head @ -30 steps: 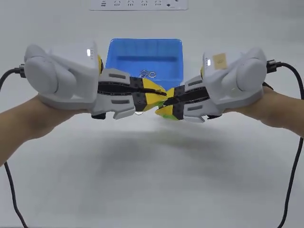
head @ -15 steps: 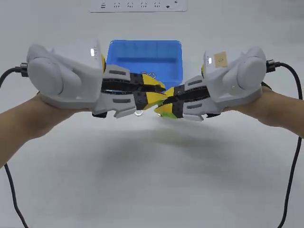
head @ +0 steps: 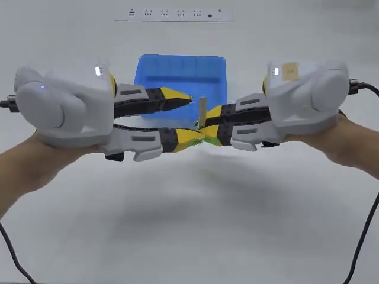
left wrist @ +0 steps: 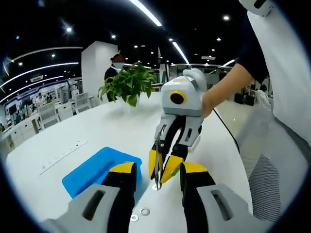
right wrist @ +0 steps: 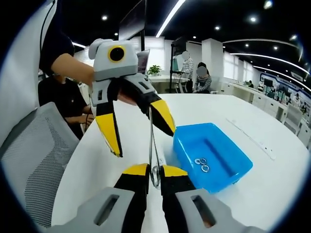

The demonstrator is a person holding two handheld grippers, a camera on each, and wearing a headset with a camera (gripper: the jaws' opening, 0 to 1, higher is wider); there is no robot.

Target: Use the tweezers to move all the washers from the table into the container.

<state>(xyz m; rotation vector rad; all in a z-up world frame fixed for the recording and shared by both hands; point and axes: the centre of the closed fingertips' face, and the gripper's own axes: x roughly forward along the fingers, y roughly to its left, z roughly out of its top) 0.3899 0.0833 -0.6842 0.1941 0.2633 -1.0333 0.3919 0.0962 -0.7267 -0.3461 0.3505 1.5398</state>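
My right gripper (right wrist: 154, 169) is shut on the thin metal tweezers (right wrist: 152, 141), which stand up between its jaws; in the head view the tweezers (head: 202, 111) poke up above it. My left gripper (head: 195, 117) faces it with its jaws spread wide on either side of the tweezers, touching nothing. In the left gripper view the left gripper (left wrist: 159, 167) is open and the right gripper (left wrist: 163, 170) holds the tweezers (left wrist: 158, 167) points down. The blue container (head: 180, 74) sits just behind, with two washers (right wrist: 201, 165) in it. Two washers (left wrist: 145, 211) lie on the table under the grippers.
A white power strip (head: 173, 14) lies at the table's far edge. A potted plant (left wrist: 129, 85) stands further off on the white table (head: 189, 225). People and office chairs are in the background, and gripper cables trail off both sides.
The left gripper's jaws have opened and let go of the tweezers; the right gripper keeps hold of them. The head camera has tilted slightly.
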